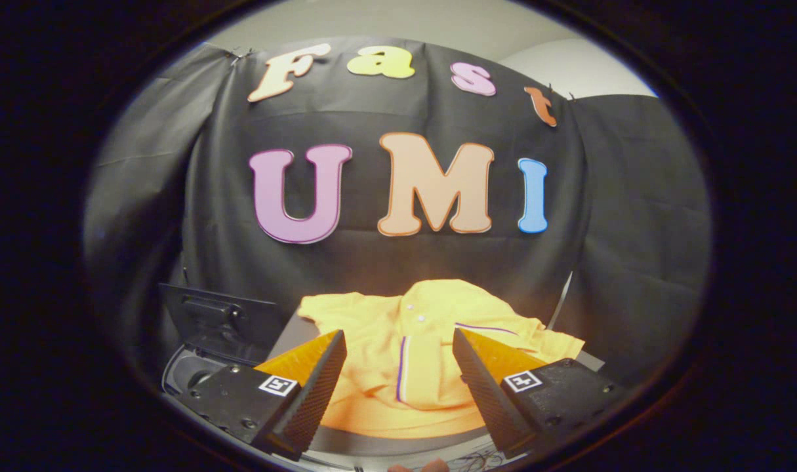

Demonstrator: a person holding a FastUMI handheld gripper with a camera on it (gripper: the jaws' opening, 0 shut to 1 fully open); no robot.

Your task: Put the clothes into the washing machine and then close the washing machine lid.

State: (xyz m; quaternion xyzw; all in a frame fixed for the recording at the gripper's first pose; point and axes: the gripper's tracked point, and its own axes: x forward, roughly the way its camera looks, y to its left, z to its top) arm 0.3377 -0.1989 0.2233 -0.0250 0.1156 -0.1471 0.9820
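A yellow garment (416, 328) with a purple-and-white stripe and small white buttons lies in a heap on a grey surface, just ahead of and below my fingers. My gripper (398, 344) is open above its near part, with the cloth showing through the wide gap between the fingers (316, 380). Nothing is held. To the left of the left finger stands the washing machine (185, 373), its dark lid (218, 321) raised upright behind a rounded opening that is mostly hidden by the finger.
The grey surface (293, 335) under the garment runs back to the black booth wall. A thin pale rod (561, 301) leans at the right of the garment. Some thin wires (473, 459) lie at the near edge below the fingers.
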